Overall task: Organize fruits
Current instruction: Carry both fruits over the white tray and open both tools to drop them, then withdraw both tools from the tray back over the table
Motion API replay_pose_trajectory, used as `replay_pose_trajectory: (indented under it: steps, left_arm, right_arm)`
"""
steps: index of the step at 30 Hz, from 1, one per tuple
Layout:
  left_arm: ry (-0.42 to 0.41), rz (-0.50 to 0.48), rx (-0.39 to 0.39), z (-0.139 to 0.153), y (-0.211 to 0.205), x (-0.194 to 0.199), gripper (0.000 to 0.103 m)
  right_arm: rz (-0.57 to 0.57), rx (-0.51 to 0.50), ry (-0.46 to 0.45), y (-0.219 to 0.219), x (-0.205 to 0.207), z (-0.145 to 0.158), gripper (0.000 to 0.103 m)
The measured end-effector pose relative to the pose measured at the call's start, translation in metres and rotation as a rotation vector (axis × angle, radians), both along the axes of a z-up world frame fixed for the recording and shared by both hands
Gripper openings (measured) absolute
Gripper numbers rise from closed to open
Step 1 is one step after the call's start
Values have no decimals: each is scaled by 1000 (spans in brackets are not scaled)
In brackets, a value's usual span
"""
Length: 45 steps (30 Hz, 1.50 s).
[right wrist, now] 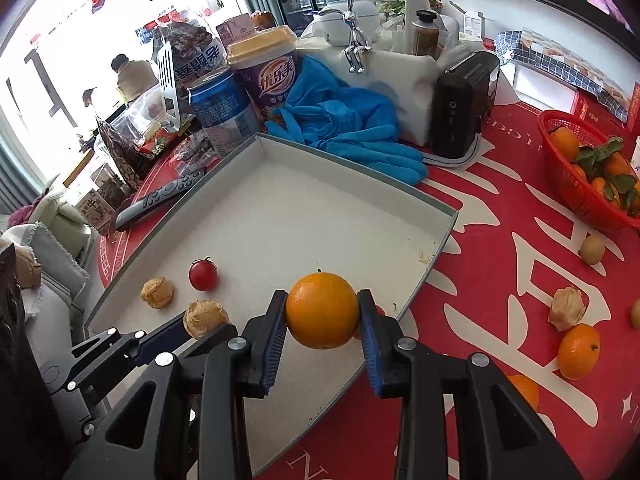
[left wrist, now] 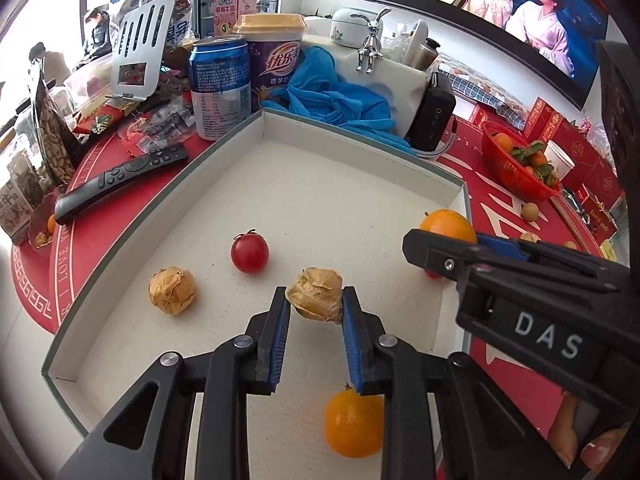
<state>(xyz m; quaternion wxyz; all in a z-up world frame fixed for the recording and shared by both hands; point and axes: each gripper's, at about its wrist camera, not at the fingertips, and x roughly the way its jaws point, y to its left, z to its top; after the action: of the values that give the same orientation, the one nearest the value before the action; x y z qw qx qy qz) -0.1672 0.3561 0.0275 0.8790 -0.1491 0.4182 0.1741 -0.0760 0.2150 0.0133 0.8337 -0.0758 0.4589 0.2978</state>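
Left gripper (left wrist: 314,306) clamped on a papery tan husked fruit (left wrist: 316,294), poised over the shallow white cardboard tray (left wrist: 340,132) near its front edge. Right gripper (right wrist: 322,312) pinching a round orange citrus (right wrist: 322,310) above the tray's right edge. Could collide if released together; could roll the citrus off onto the red worktop (right wrist: 500,280).

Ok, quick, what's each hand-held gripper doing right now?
Left hand-held gripper: closed on a husked fruit over the tray.
Right hand-held gripper: closed on an orange.
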Motion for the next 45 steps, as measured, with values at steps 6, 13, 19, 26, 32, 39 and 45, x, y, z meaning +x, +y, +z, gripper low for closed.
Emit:
replay_pose_trajectory:
  steps: [6,13,19,26,32,39,45]
  left_arm:
    - [-27,19,67,7,-7,-3,74]
    - [-116,-26,197,28,-38,-8,81]
    - [-162,-199,153,43,-88,-6,83]
    - [-46,-336,102,22,-157,22,85]
    - [-30,-326,135,4,-165,27,85]
    - [27,-374,113,-14,-176,28,85]
    - [57,-395,104,-22,-181,27,86]
  right_arm:
    - [51,39,25,7,-3,5,42]
    - [-36,73,-63,-29,-12,35,101]
    - [-258,72,-105,-124,-19,49,102]
    - [-570,-29,-85,-255,-16,18,102]
    - [-643,-27,15,-301,-10,-14,102]
    - [-634,-208,-37,-285,-7,-22,103]
    - [-642,-201,-61,-284,-8,-25,103]
